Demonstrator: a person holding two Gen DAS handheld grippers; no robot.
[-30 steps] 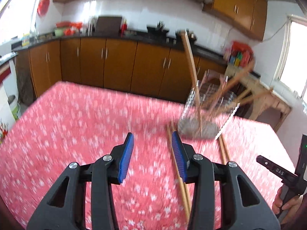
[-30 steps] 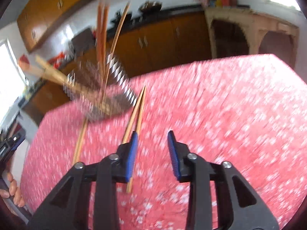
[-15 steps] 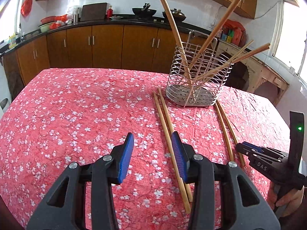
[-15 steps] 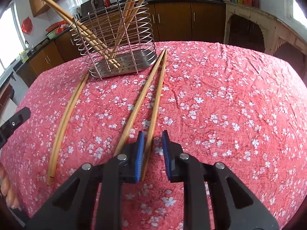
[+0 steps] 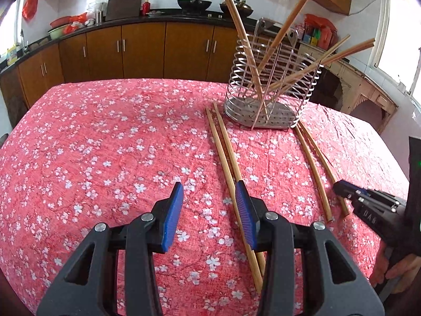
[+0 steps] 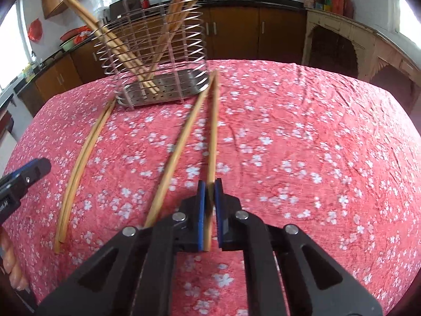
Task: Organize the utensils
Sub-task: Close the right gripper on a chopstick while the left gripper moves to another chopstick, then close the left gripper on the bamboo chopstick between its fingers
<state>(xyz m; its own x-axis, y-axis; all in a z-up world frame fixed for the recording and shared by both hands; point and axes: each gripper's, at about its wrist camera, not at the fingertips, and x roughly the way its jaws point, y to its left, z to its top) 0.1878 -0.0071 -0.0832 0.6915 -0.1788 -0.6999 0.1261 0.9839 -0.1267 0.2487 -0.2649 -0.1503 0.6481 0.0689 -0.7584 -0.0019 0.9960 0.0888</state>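
A wire utensil basket (image 5: 271, 87) (image 6: 155, 60) stands on the red floral tablecloth and holds several long wooden chopsticks. Two chopsticks (image 5: 226, 155) lie left of the basket, under my left gripper (image 5: 209, 212), which is open and empty. In the right wrist view this pair (image 6: 84, 158) lies at the left. My right gripper (image 6: 209, 200) is shut on the near end of one chopstick (image 6: 212, 137). Its partner chopstick (image 6: 179, 152) lies just left of it. In the left wrist view the right gripper (image 5: 350, 193) sits at the near end of that pair (image 5: 313, 163).
The red floral tablecloth (image 5: 105, 144) (image 6: 302, 144) covers the whole table. Brown kitchen cabinets (image 5: 136, 50) and a black counter run behind the table's far edge. A pale wooden side table (image 6: 350, 39) stands at the back right.
My right gripper has closed from open onto the right chopstick of its pair. Both grippers have moved in closer to the table and basket. My left gripper has stayed open.
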